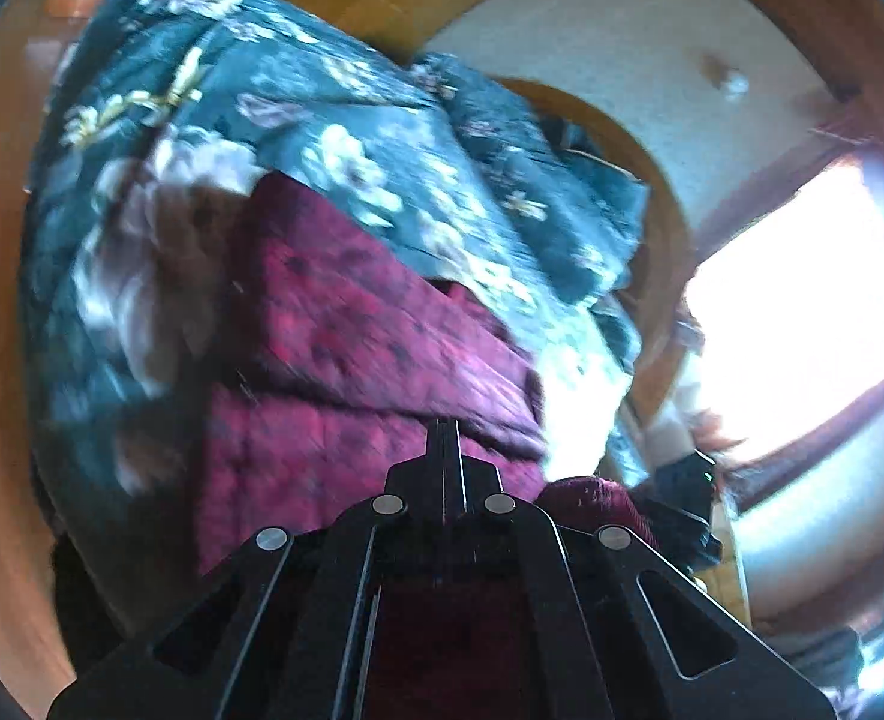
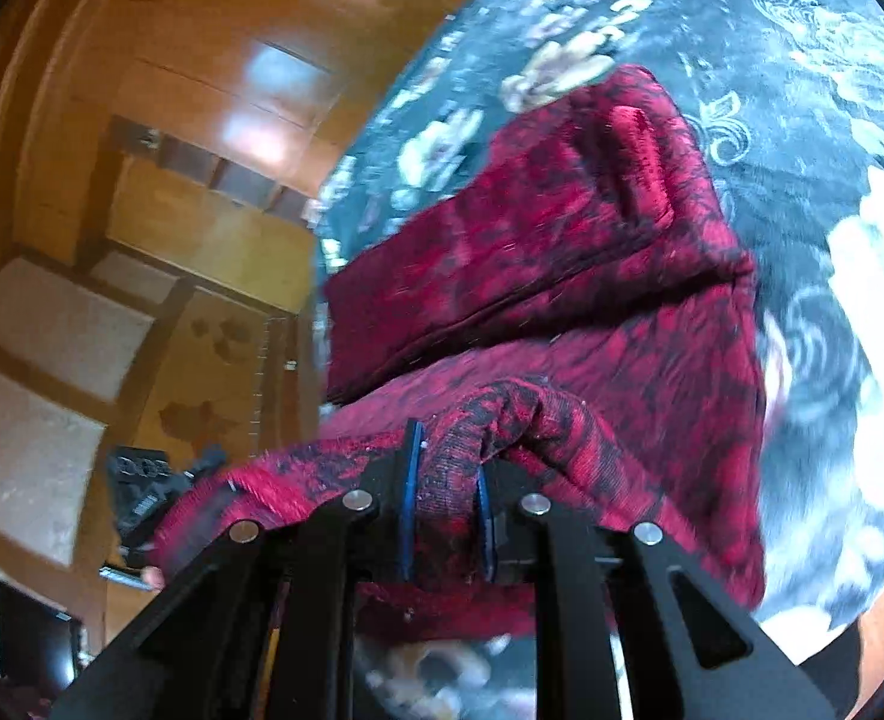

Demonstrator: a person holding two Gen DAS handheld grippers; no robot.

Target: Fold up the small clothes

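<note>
Closest to my right wrist camera, the right gripper (image 2: 445,480) is clamped on a bunched edge of the red garment (image 2: 562,276), blue pads pressing the cloth from both sides. My left gripper (image 1: 445,438) has its jaws fully together at the garment's edge (image 1: 346,324); whether cloth is pinched there I cannot tell. Beyond both grippers, the garment lies partly folded on the dark floral blanket (image 2: 772,90).
</note>
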